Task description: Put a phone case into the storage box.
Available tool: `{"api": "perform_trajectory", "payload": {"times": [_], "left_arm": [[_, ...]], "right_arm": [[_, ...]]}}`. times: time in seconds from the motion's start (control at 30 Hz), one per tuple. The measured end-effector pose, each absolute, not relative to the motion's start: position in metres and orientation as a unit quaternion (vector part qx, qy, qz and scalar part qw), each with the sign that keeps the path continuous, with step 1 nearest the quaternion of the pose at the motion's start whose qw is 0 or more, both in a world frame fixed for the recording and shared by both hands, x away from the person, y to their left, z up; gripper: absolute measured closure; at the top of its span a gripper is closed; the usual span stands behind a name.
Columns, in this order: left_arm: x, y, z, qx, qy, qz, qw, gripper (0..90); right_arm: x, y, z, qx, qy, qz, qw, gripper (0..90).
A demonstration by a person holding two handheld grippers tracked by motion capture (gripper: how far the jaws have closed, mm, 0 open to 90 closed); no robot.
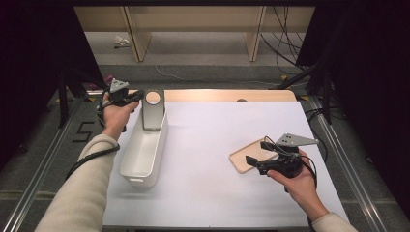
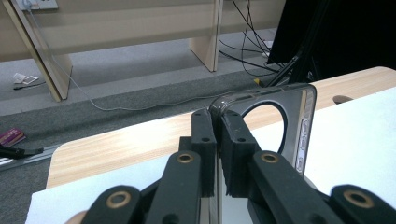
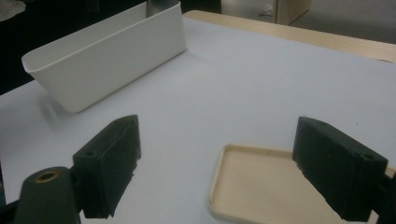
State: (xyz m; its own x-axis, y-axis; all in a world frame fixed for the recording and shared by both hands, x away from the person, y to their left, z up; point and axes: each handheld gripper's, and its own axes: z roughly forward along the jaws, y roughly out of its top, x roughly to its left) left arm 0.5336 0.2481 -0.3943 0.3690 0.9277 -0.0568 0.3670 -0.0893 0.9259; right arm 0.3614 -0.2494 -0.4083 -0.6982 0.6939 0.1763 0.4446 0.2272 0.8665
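High view, left gripper (image 1: 137, 95) clamped on metal plate's (image 1: 153, 112) top edge, right gripper (image 1: 258, 157) agape over tray (image 1: 244, 158) rim.

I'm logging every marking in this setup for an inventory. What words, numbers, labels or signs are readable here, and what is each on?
"5": a dark numeral marked on the grey floor left of the table, seen in the high view.
The grey metal plate with a round hole, the long white plastic bin and the shallow pale wooden tray show no readable text.
The small papers on the floor are too small to read.
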Motion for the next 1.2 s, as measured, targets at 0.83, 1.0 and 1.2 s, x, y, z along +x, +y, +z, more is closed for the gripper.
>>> {"api": "perform_trajectory", "payload": {"times": [0.83,1.0,1.2], "left_arm": [[0.5351,0.2500,-0.4007,0.683,0.483,0.289,0.466,83.9],[0.5357,0.2506,-0.4024,0.682,0.486,0.289,0.464,83.8],[0.5368,0.2499,-0.4021,0.682,0.491,0.288,0.460,83.4]], "right_arm": [[0.3615,-0.2492,-0.4086,0.367,0.774,0.501,0.124,16.3],[0.3618,-0.2494,-0.4088,0.366,0.775,0.501,0.123,16.3],[0.3617,-0.2492,-0.4088,0.366,0.775,0.501,0.124,16.3]]}}
